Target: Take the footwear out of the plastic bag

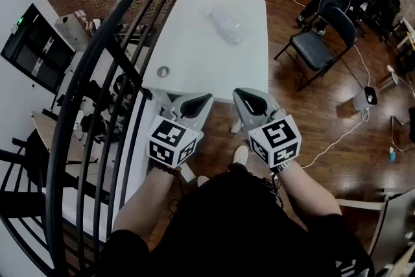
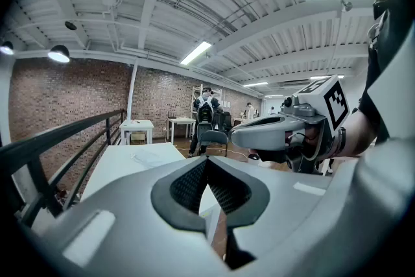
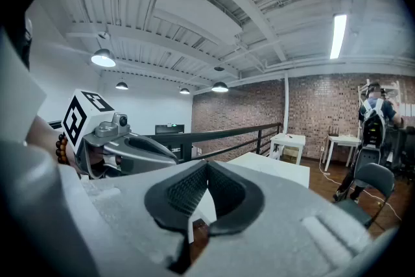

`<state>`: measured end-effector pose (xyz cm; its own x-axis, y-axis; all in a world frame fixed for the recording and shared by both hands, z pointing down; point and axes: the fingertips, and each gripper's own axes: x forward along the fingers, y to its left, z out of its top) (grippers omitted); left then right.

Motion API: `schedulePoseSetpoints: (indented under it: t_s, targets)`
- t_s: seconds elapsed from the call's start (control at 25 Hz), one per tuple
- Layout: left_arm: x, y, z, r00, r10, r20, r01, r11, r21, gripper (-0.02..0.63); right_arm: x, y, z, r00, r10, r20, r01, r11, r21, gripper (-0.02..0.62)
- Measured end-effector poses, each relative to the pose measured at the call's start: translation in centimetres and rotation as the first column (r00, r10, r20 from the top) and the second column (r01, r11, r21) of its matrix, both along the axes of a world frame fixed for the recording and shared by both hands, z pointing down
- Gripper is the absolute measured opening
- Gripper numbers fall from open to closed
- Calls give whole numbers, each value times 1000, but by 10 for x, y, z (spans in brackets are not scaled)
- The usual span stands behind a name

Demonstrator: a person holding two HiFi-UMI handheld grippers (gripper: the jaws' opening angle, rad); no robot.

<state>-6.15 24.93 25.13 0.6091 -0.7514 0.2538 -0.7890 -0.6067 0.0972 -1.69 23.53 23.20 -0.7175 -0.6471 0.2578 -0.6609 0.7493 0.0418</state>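
Not started: left gripper (image 1: 196,102) and right gripper (image 1: 250,99), fingers (image 2: 186,187) together and empty, hover at the bench's (image 1: 194,61) near edge. Next they must reach the plastic bag (image 1: 224,24) toward the far edge.
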Motion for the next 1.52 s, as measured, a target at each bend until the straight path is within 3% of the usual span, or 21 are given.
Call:
schedulePoseSetpoints:
  t_s: [0.84,1.28,1.52]
  targets:
    - [70,-170,4,991,-78,108,82,996,-34,17,77,-167,19,996,-74,57,76,996,-43,-9]
    - [90,-241,39,988,-45,146,58,995,-86,16,106,-232,61,999,-26,42,31,993,-115,-9]
    - [70,-303,63,987,-1,161,17,995,-100,16,90,-285,88,999,22,-25,-26,986,-166,-8]
